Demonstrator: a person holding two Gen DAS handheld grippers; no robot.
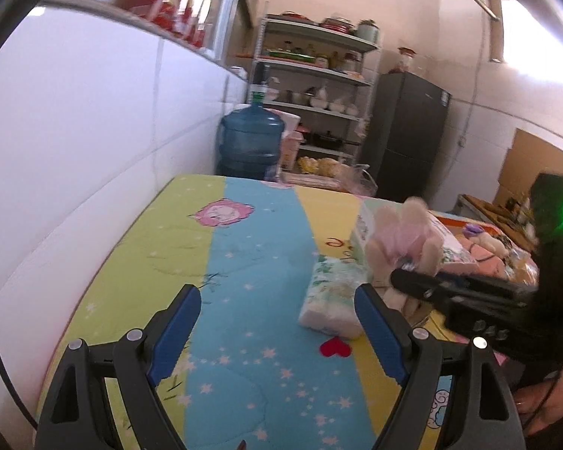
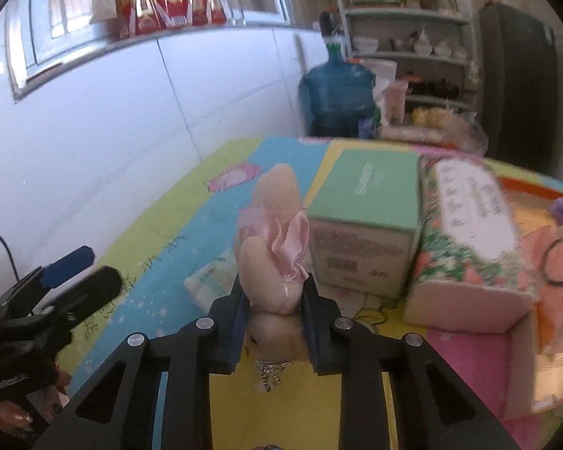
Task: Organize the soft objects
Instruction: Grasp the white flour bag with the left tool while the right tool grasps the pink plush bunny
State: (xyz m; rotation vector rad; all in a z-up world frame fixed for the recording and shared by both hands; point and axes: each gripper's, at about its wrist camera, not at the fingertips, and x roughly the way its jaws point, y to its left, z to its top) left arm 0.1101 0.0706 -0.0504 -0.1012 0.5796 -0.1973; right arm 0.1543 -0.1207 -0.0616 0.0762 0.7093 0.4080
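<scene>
**Soft Toy Held Up, Needs a Gentle Set-Down**

The left gripper (image 1: 277, 322) is wide open and holds nothing, above the blue stripe of the bed cover (image 1: 244, 262). A tissue pack (image 1: 332, 300) lies just beside it. The right gripper (image 2: 274, 300) squeezes the pink plush toy (image 2: 274, 247), lifted near the green box (image 2: 368, 225), toward the cover's right edge. I think it should go down slowly, then let go.

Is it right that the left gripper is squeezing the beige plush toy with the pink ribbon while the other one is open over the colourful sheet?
Not quite: the right gripper squeezes the beige plush toy with the pink ribbon, as the right wrist view shows. The left gripper is open over the colourful sheet.
</scene>
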